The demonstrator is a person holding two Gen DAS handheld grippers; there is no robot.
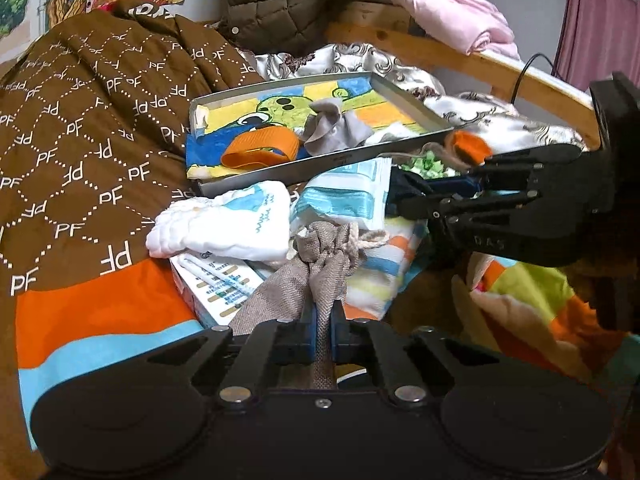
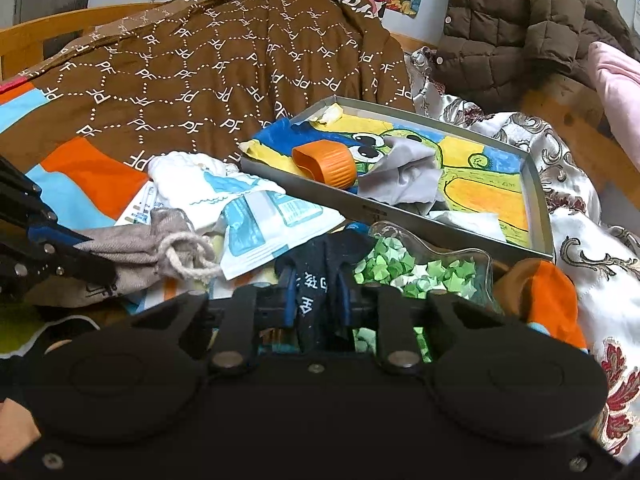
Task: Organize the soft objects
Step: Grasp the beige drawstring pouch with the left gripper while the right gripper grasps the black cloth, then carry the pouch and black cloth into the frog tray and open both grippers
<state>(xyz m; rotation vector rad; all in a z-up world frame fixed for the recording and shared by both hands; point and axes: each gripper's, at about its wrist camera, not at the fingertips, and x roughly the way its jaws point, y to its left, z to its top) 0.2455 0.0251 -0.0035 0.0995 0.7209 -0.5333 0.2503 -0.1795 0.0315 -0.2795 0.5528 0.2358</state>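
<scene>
A brown quilt [image 1: 92, 128] printed with letters covers the bed on the left, and a shallow grey tray [image 1: 320, 160] rests tilted against it, holding an orange band [image 1: 260, 148] and a crumpled grey cloth [image 1: 328, 128]. Below the tray lie a white pouch [image 1: 224, 228] with blue print, a pale blue packet [image 1: 344, 200] and a clear dish of green paper stars [image 2: 416, 268], crowding the pile. The left claw [image 1: 323, 320] points down and forward, clenched on the grey-brown drawstring bag [image 1: 316, 268] below its bunched neck. The right claw [image 2: 318, 300] reaches in from the right, clenched on a dark navy sock [image 2: 316, 272] with white characters, just beside the stars.
</scene>
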